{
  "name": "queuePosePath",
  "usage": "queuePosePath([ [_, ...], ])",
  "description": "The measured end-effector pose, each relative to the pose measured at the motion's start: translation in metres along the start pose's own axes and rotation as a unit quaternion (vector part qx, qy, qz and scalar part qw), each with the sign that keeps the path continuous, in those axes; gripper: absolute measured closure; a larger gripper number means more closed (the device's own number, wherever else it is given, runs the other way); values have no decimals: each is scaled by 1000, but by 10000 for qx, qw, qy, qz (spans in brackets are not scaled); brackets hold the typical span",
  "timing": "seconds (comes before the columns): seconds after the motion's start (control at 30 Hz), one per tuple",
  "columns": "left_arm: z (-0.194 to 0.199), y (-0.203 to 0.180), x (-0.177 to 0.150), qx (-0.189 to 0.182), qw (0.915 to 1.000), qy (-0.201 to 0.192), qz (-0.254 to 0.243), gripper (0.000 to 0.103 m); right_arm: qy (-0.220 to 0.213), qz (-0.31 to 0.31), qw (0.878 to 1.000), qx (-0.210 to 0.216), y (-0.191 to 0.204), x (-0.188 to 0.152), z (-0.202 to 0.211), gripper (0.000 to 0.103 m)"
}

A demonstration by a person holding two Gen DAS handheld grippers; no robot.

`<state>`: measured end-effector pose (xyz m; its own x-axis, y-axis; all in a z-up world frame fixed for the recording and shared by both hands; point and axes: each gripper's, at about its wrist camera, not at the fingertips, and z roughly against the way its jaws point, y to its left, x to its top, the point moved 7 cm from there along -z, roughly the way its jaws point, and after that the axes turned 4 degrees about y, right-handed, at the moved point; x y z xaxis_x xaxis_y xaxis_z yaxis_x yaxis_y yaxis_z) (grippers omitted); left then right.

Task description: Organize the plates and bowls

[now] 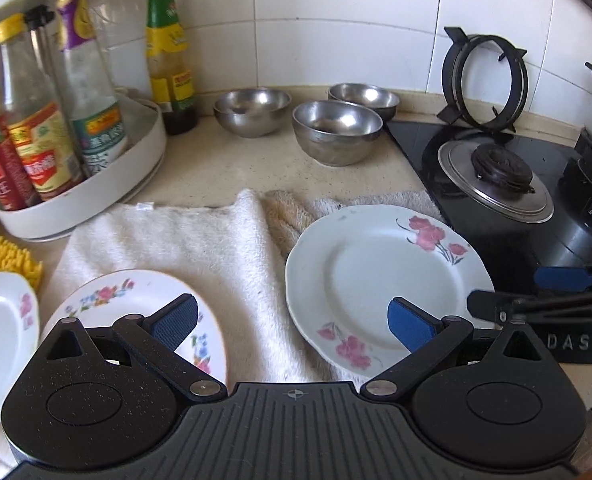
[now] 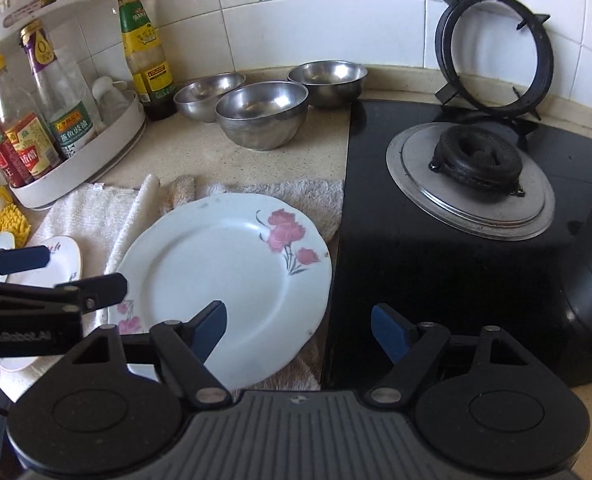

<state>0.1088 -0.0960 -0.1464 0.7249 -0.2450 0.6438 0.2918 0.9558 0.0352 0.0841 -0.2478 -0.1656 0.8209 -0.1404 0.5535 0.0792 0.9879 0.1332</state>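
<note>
Hovering over the near edge of the table (image 1: 216, 168), both tools are released, nothing between their blue pads. The left tool (image 1: 294, 326) hangs above the white towel (image 1: 200, 248), between two plates: its left pad over the small flowered plate (image 1: 108, 300), its right pad over the near rim of the large rose plate (image 1: 383, 280). The right tool (image 2: 297, 334) straddles the line where that same large rose plate (image 2: 224, 276) meets the black stove (image 2: 455, 260); its left pad is over the plate's near right part, its right pad over the stove glass. Whether either pad touches the plate cannot be told.

The large plate lies flat on the towel, just left of the stove. The small flowered plate lies to its left, also on the towel. A third white plate (image 1: 0, 340) shows at the far left edge, partly cut off.

Three steel bowls (image 1: 335, 132) stand upright and empty at the far side of the table near the tiled wall (image 1: 335, 20), close together. Left of them stands a green-labelled bottle (image 1: 170, 60), then a white round rack (image 1: 96, 188) holding sauce bottles. A yellow cloth (image 1: 4, 260) lies near the rack. A burner ring (image 2: 495, 52) leans against the wall behind the burner (image 2: 475, 160).
</note>
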Motion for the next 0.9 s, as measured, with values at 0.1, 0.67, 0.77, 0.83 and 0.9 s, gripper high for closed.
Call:
queuePosePath([
  [0.1,-10,-2,5,19,9999,135,1,1,104,4,9998,166,-1,5,-6,30],
  [0.67,-59,-19,2,-741,9915,1016,348,14,488,-61,9959,753,-3,5,-25,45],
  [0.77,-62,-24,0,-714,9917,1052,211,14,481,-135,9955,800,-4,7,-23,45],
  [0.83,-61,-27,2,-692,9922,1031,122,15,379,-15,9962,786,0,10,-20,45],
  [0.9,-60,-27,4,-727,9916,1062,141,14,263,63,9960,856,3,13,-16,45],
])
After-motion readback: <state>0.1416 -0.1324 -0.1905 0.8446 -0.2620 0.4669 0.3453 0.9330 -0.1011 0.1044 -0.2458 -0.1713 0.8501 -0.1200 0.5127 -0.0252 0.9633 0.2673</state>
